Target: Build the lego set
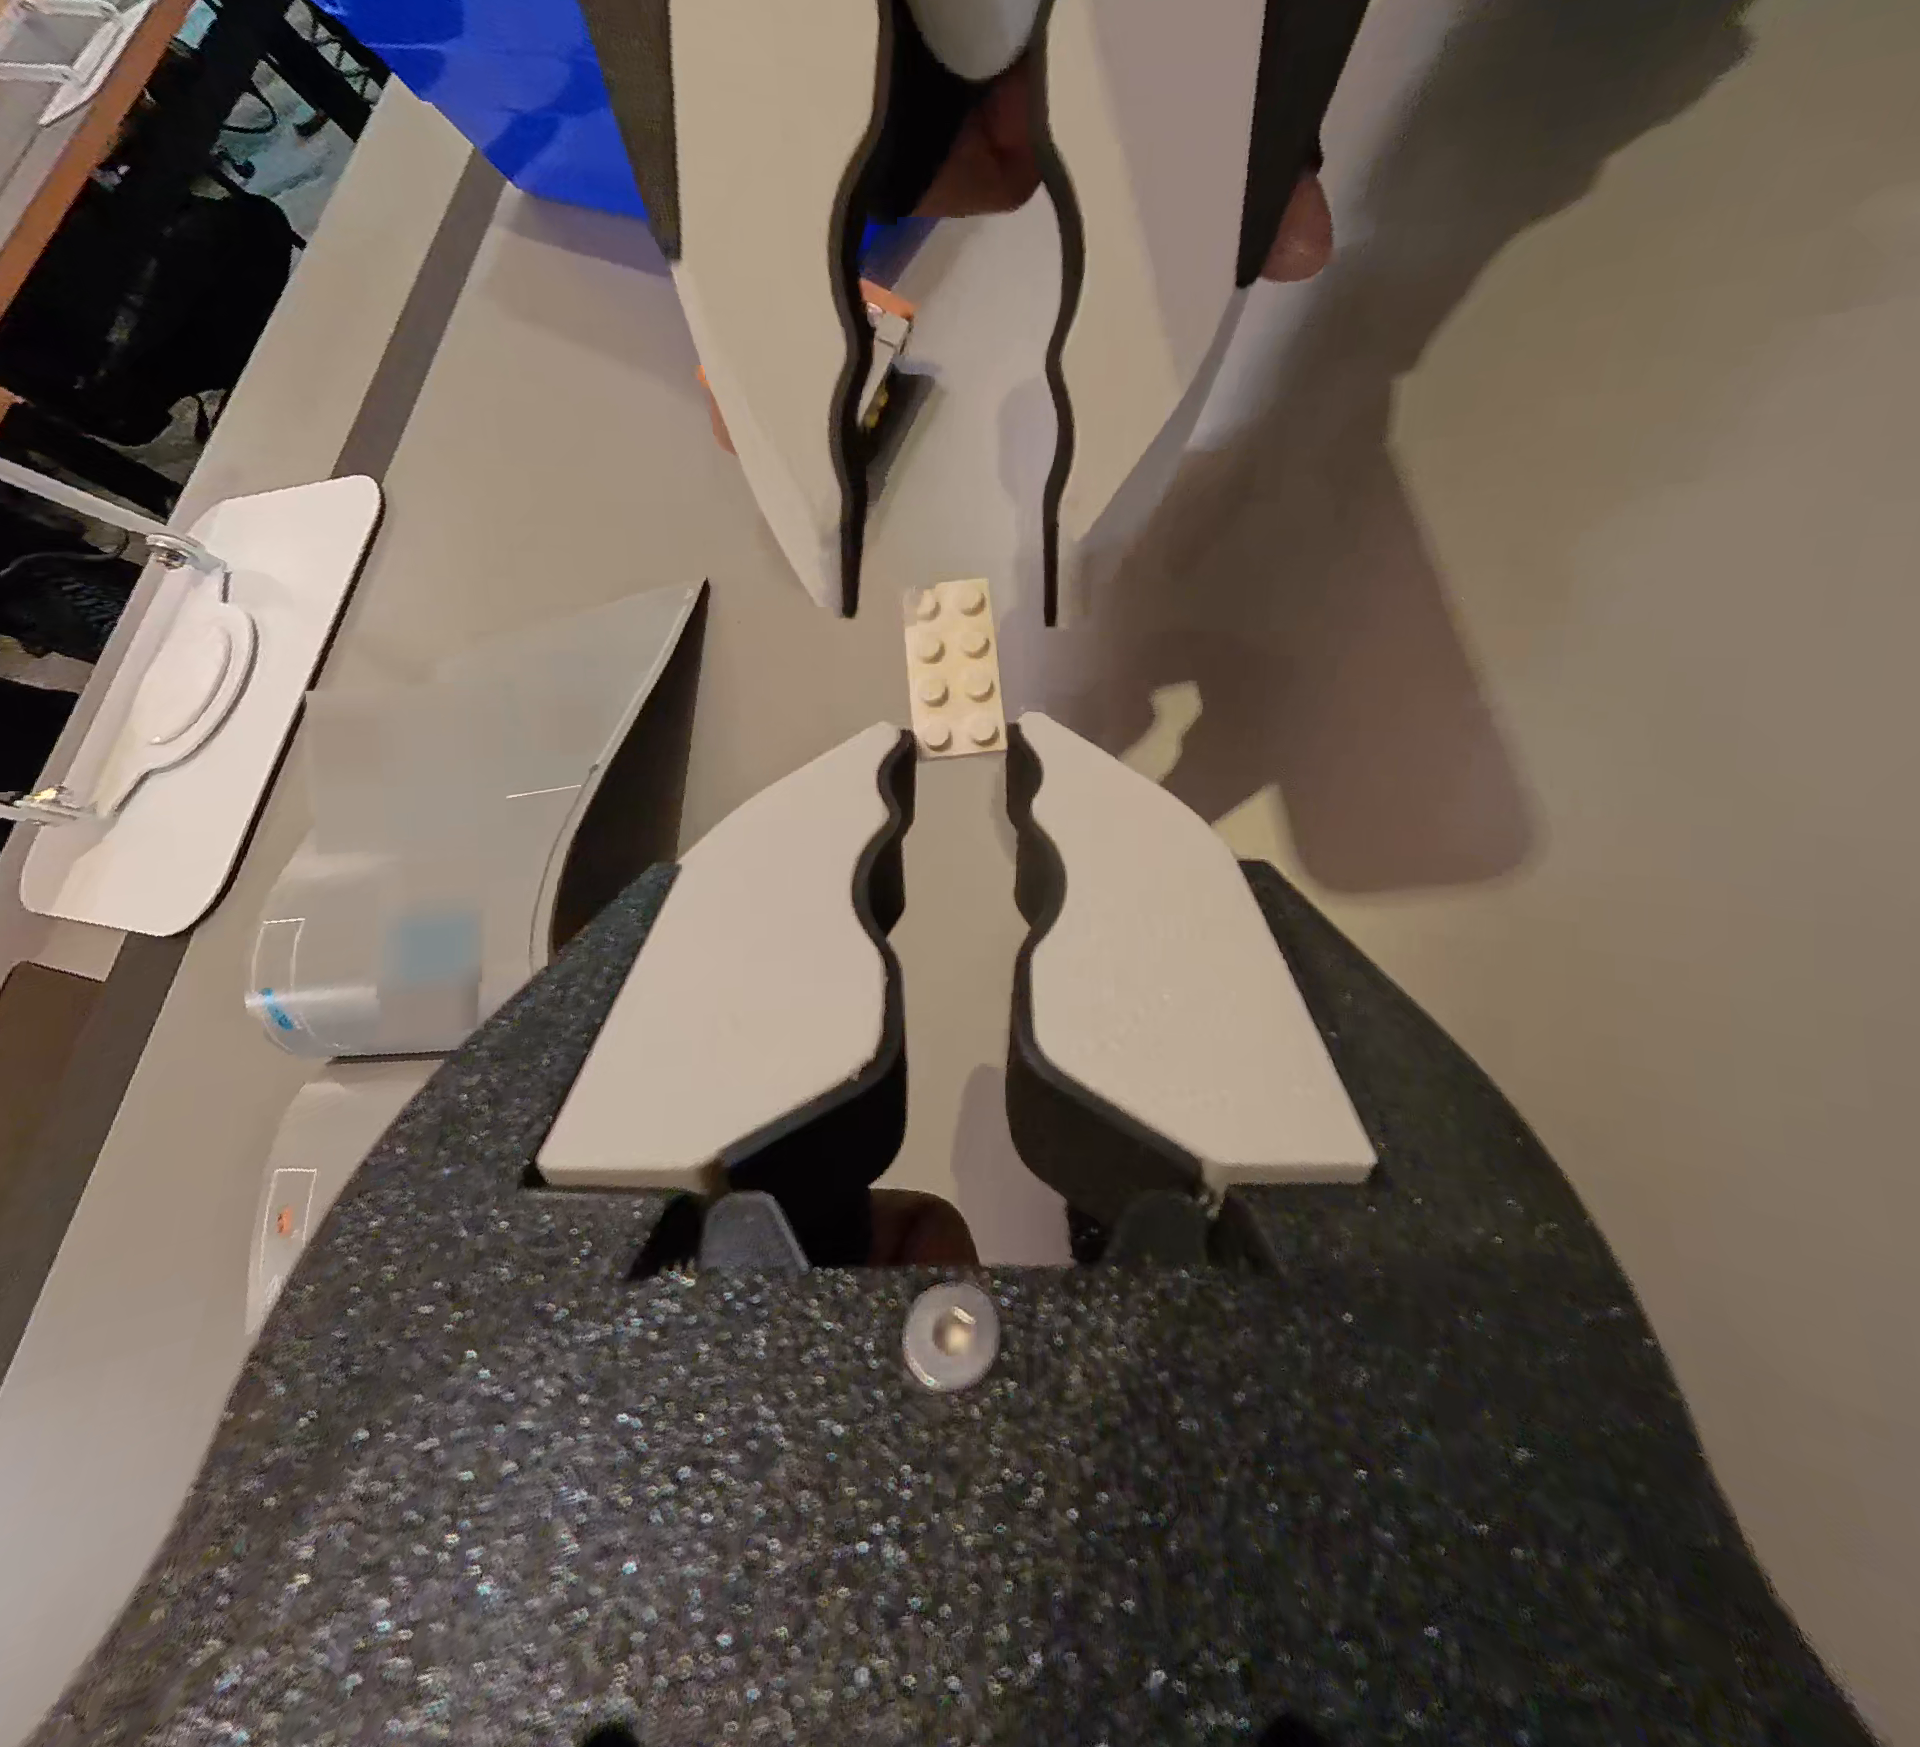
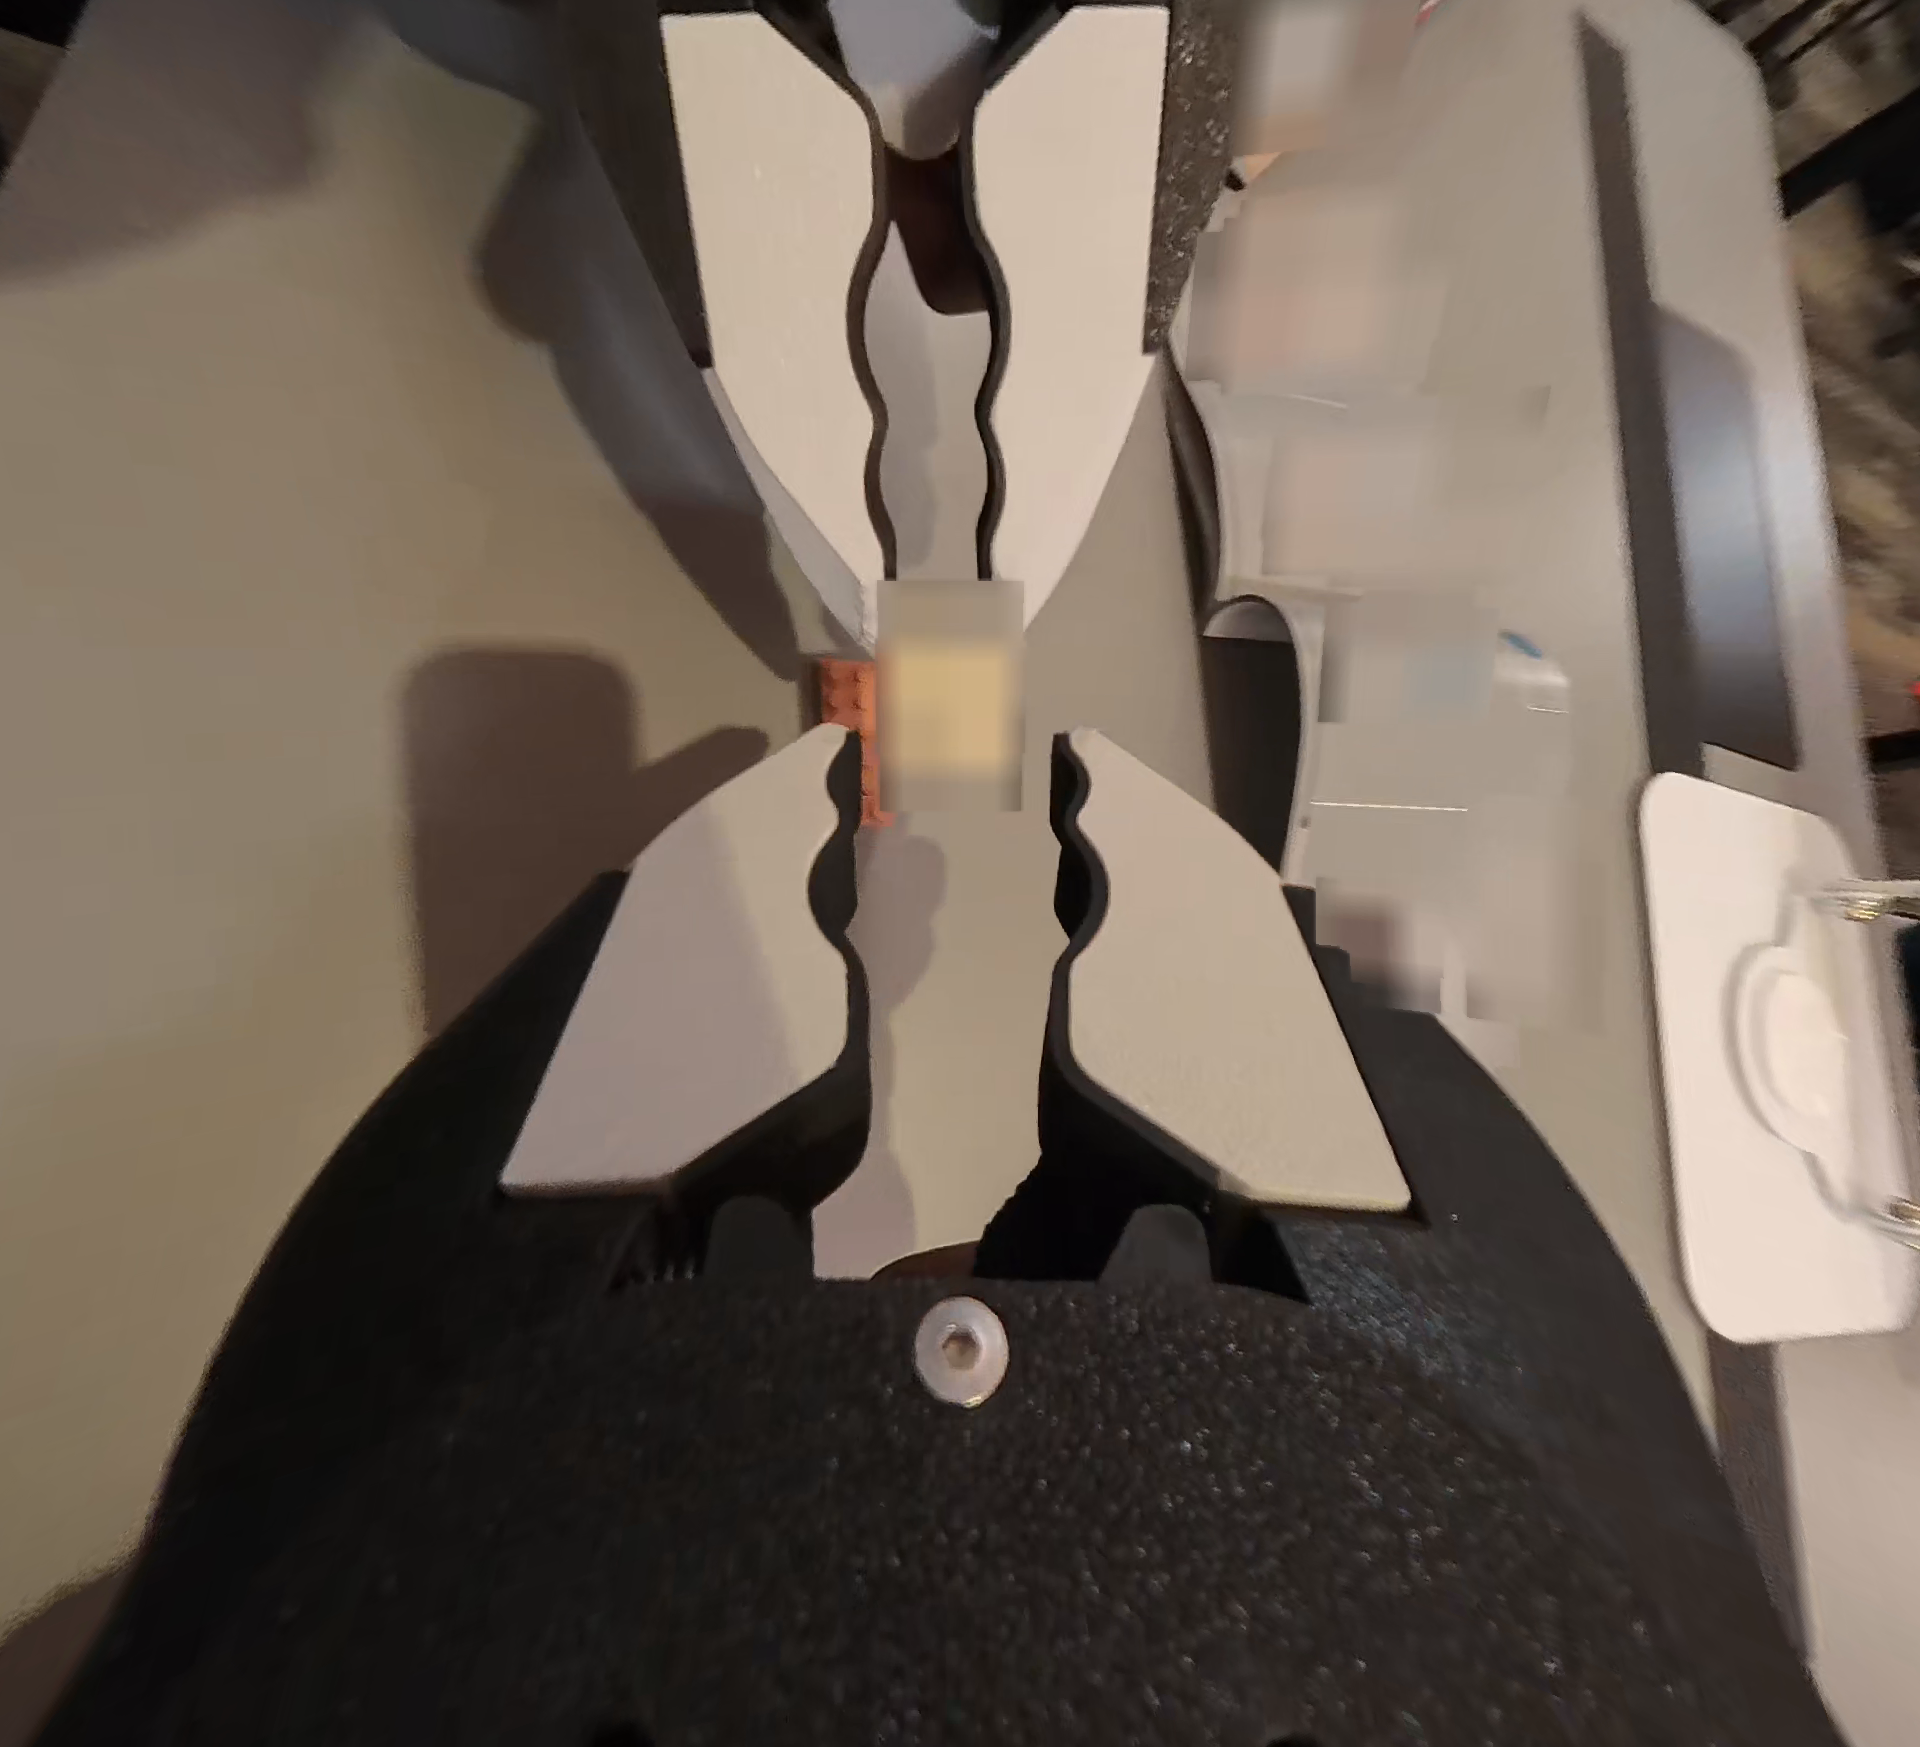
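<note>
Grey table [image 1: 1558, 554]: left hand-held gripper [image 1: 958, 741] clamps tan plate [image 1: 954, 669]; right hand-held gripper [image 2: 951, 741] apart.

Matt tan plastic plate [image 1: 954, 671] (studded) on smooth grey table [image 1: 1558, 554].

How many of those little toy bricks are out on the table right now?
2 that I can see. A tan plate is pinched at one end by the left gripper. An orange brick lies beside it, partly hidden. More may be hidden behind the grippers.
</note>
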Available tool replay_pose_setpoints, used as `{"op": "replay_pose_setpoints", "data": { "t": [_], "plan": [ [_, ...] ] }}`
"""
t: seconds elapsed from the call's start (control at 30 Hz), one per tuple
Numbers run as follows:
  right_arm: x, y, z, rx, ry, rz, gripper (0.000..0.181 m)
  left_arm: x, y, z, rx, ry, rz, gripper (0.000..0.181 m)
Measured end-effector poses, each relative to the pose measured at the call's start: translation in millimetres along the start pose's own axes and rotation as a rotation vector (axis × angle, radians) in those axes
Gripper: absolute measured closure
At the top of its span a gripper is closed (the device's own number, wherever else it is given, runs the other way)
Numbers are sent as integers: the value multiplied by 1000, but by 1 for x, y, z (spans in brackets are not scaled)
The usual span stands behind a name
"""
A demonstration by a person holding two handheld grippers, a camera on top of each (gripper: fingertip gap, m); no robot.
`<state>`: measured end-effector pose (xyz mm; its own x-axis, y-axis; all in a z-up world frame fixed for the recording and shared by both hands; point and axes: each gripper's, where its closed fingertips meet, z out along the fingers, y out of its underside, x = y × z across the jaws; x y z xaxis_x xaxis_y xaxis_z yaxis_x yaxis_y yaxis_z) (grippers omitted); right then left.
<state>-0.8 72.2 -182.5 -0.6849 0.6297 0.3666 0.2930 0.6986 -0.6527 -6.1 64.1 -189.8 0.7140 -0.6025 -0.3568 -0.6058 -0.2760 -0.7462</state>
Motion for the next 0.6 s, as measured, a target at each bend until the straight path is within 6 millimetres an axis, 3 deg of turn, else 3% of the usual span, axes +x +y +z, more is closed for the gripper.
{"op": "replay_pose_setpoints", "data": {
  "t": [0.2,0.43,0.5,0.6],
  "plan": [
    [-5,1,6,13,-28,29,164,5,0,2,14,34,1,165],
    [3,6,0,83,15,131,165,-6,-3,0,99,9,-68,158],
    [7,8,-6,125,45,184,165,2,12,-1,52,94,-129,146],
    [7,13,-12,186,81,257,165,12,43,6,-60,181,-238,143]
  ]
}}
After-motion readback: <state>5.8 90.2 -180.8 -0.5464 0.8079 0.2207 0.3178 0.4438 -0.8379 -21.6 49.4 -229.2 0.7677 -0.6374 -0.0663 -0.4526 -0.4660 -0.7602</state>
